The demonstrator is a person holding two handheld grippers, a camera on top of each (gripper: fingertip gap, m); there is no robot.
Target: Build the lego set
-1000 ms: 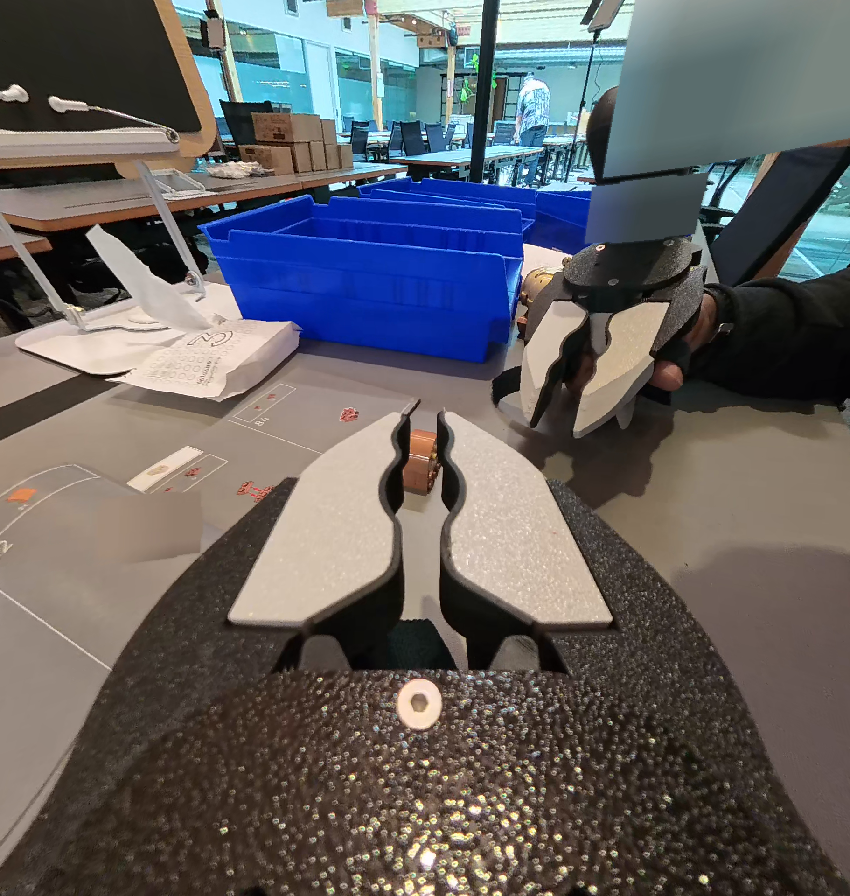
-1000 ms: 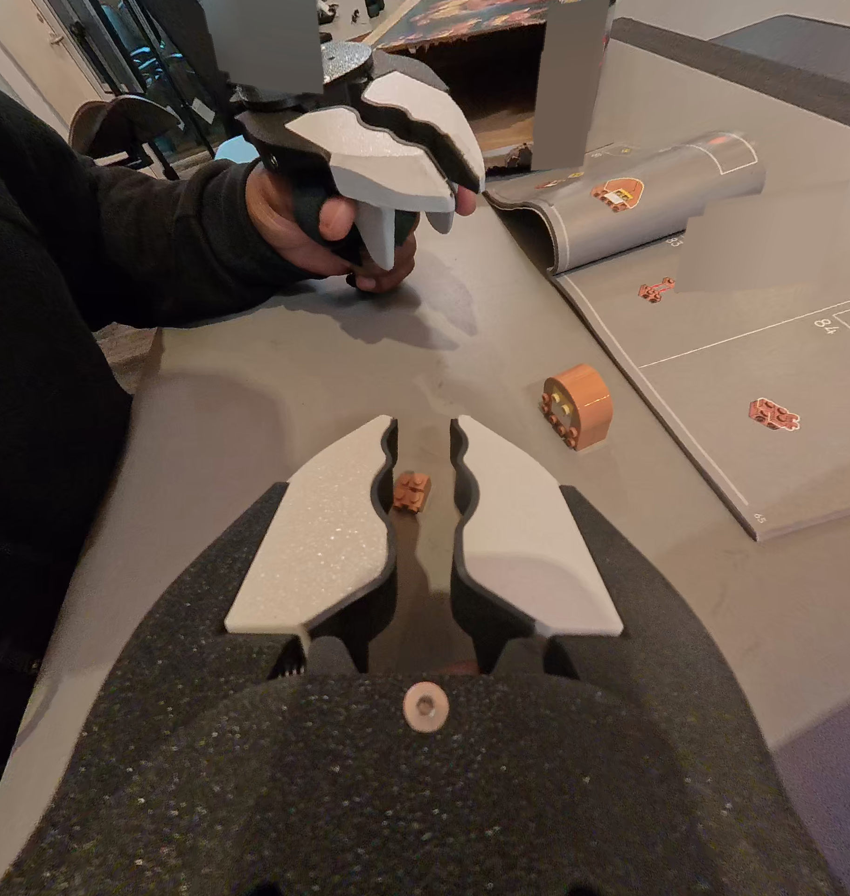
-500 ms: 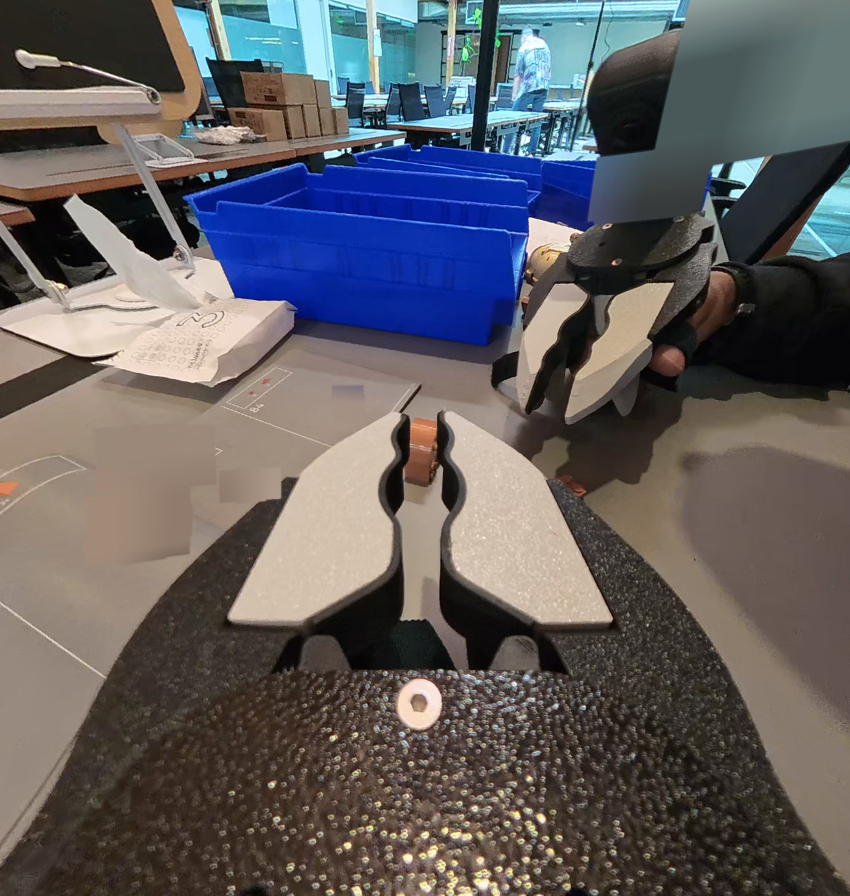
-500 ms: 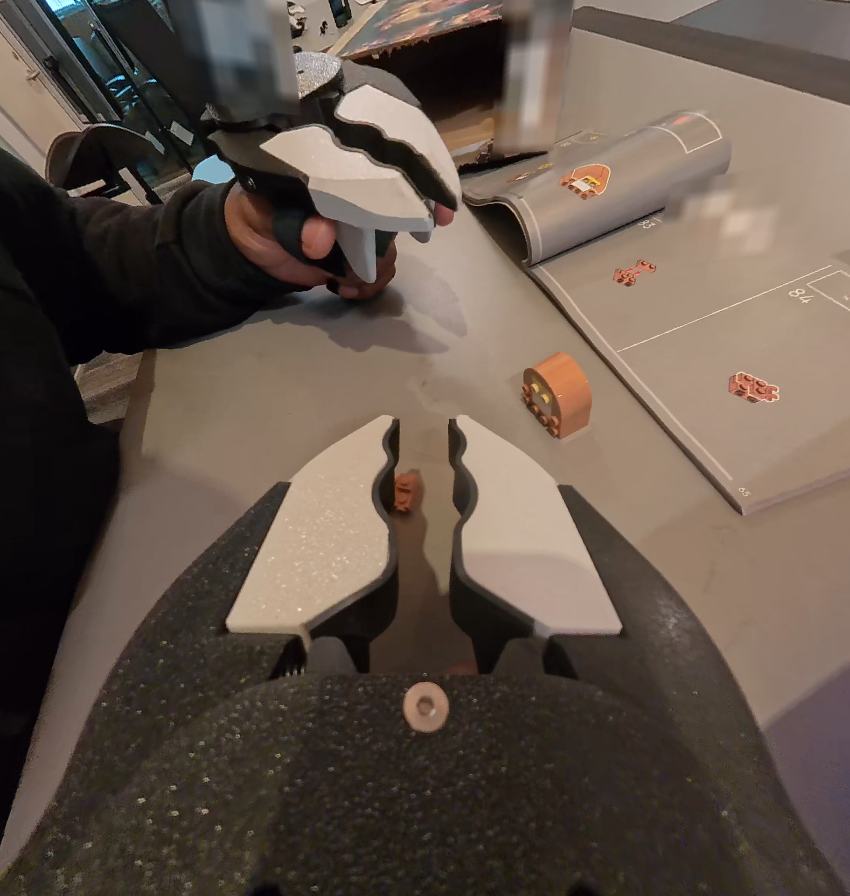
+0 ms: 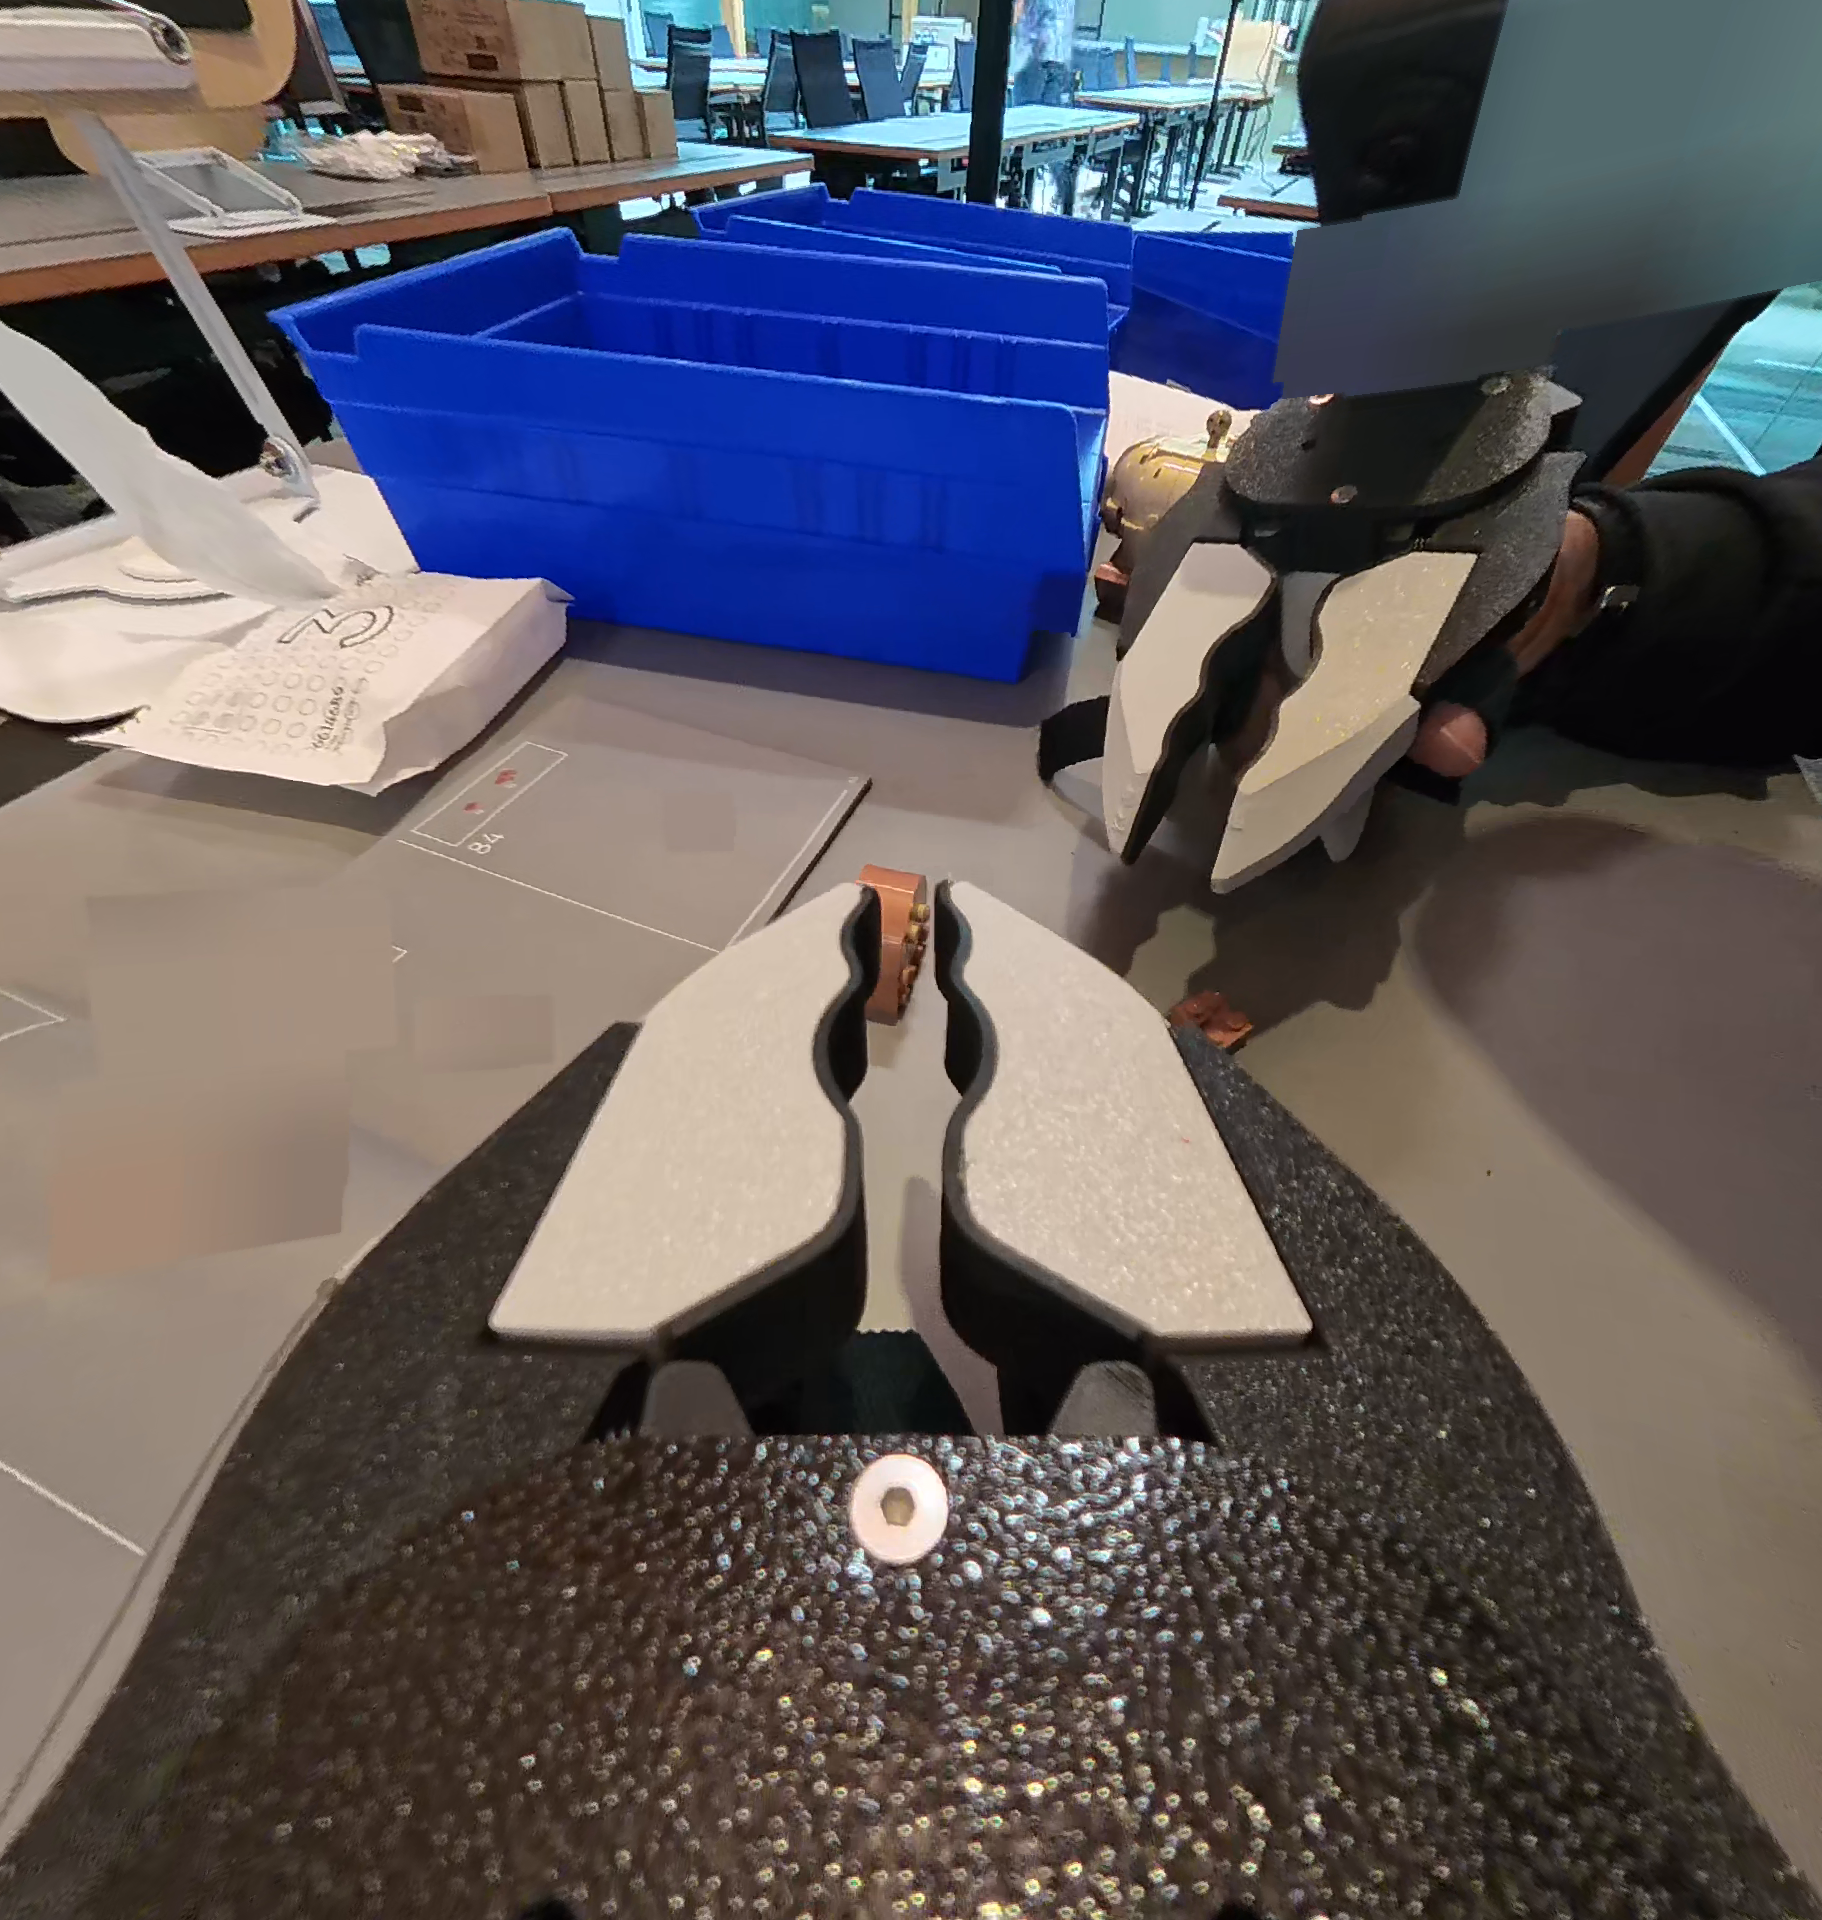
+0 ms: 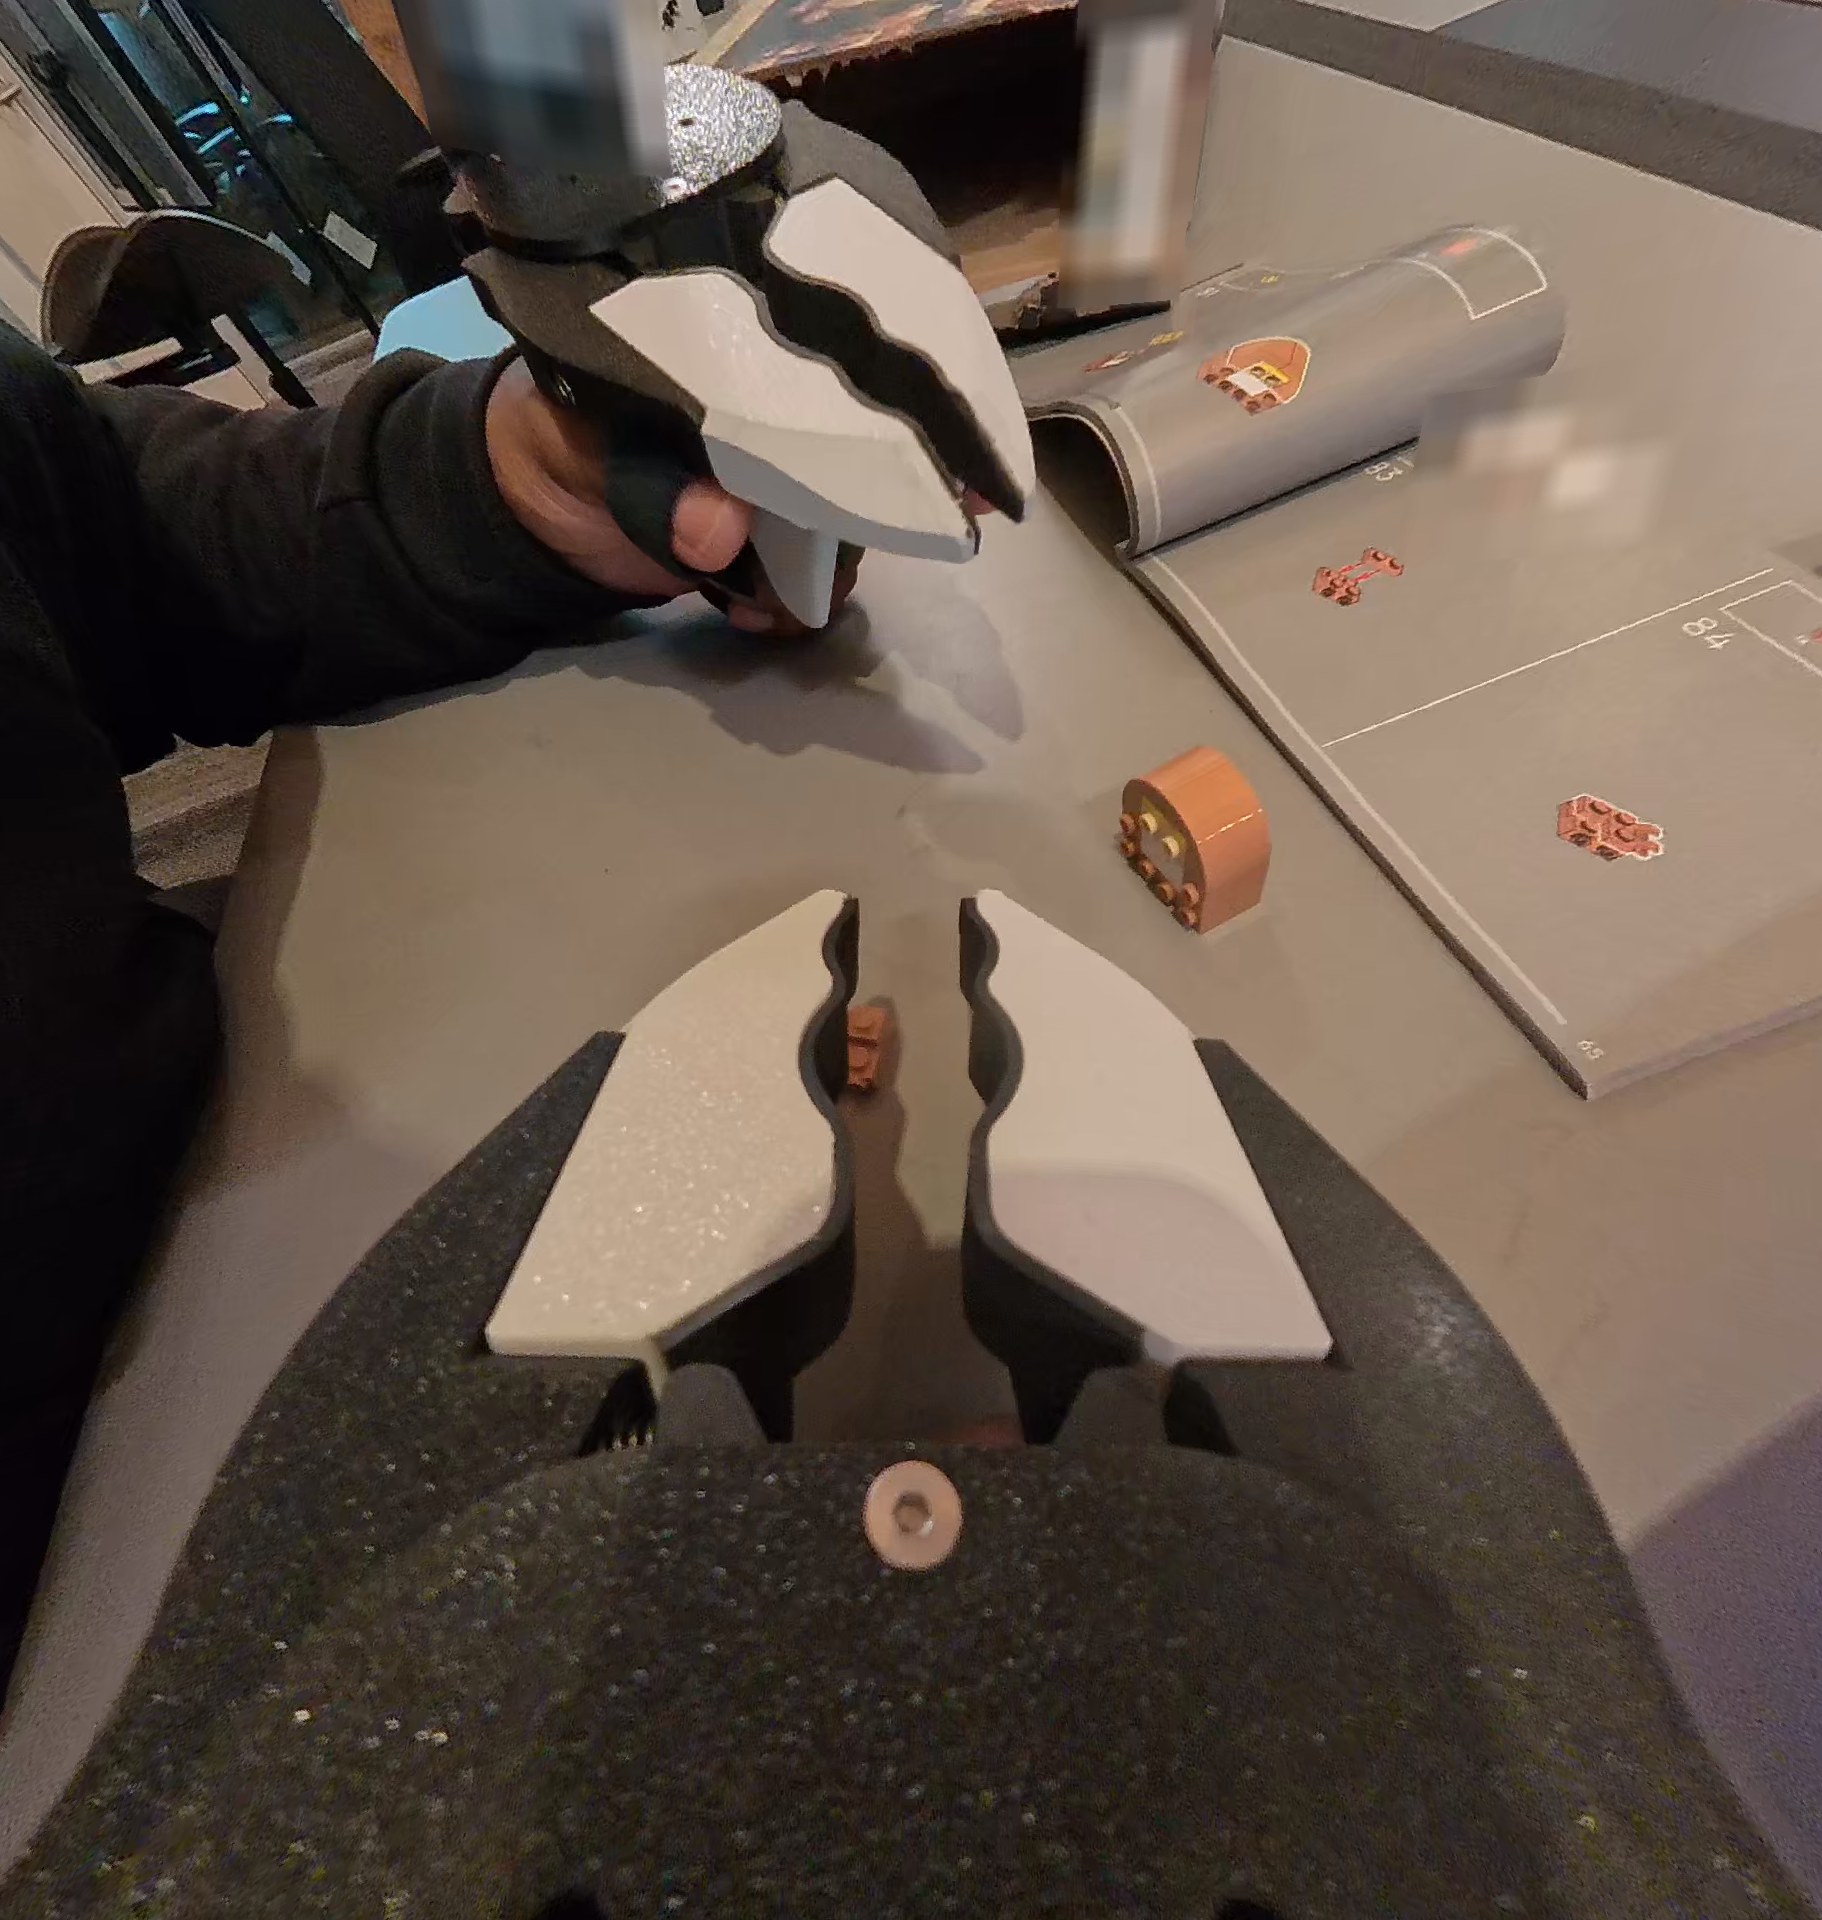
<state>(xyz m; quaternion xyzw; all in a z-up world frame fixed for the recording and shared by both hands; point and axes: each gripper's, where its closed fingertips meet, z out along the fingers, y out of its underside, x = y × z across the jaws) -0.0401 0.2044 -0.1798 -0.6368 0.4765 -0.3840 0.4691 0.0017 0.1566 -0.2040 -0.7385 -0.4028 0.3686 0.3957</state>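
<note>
Grey tabletop (image 6: 574, 831) in an open workroom, with rows of desks and chairs behind, carries an open booklet (image 6: 1613, 831) of building diagrams, its far page curled over. A rounded brown brick (image 6: 1198, 831) stands on edge just off the booklet's near edge, studs facing away from the pages. A small brown plate (image 6: 871, 1044) lies farther out from the booklet, on bare table. The left gripper (image 5: 912, 904) hangs above the table beside the booklet's spine end, gripped by a hand (image 6: 574, 488) in a dark sleeve and tipped nose-down. Its jaws stand only a sliver apart and grip nothing. The brick shows in that sliver in the gripper's own view, but the other camera puts it on the table, well apart from the fingers. The right gripper (image 6: 907, 904) is raised too, across the table from the booklet, with its jaws a little wider and likewise bare. The plate seen in its gap sits on the surface beneath, pressed by neither pad. Each tool appears to be held clear and angled down so that a piece lines up in its opening. Beyond the booklet sit stacked blue bins (image 5: 730, 499). A torn white paper bag (image 5: 315, 675) lies beside them, and a brass-coloured object (image 5: 1156, 488) sits at the bins' other end.
</note>
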